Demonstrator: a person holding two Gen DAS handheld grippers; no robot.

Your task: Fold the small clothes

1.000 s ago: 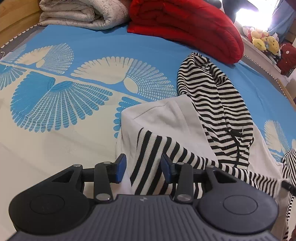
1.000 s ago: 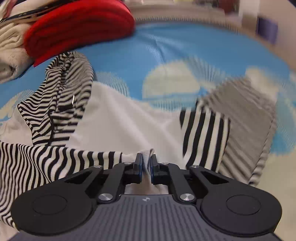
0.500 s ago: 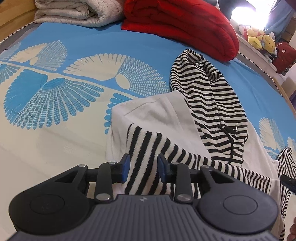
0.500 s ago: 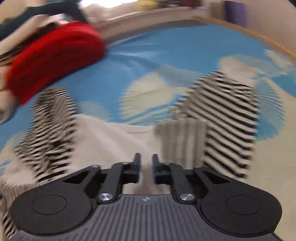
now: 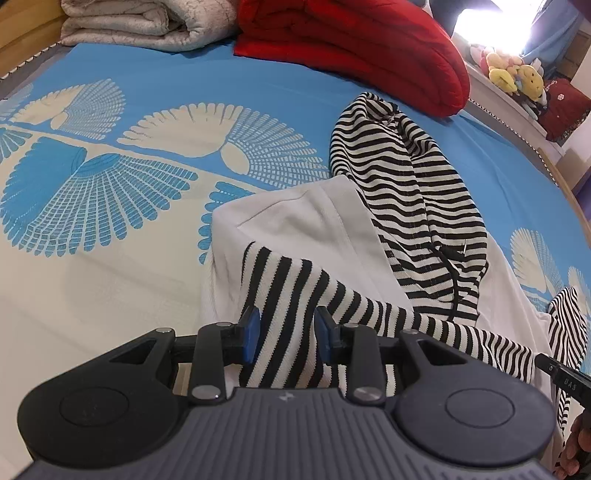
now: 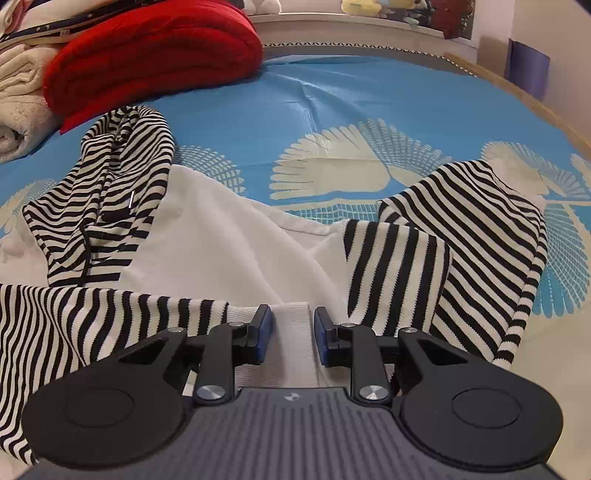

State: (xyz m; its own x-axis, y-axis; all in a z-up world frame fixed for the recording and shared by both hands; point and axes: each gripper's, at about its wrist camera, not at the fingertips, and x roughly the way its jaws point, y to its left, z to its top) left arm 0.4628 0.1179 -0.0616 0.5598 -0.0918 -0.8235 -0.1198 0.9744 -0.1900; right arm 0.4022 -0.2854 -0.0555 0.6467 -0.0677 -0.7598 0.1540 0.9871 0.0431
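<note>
Jaws parted over hoodie (image 6: pixel 221 236).

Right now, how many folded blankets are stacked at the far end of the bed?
2. A beige blanket lies at the far left corner, and a red blanket lies right beside it, behind the striped hood. More may be hidden outside the frame.

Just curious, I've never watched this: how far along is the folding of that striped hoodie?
Early. One striped sleeve lies folded across the white body. The right hand-held gripper, its jaws just opened, hovers over the hem. The other sleeve and hood remain spread.
</note>
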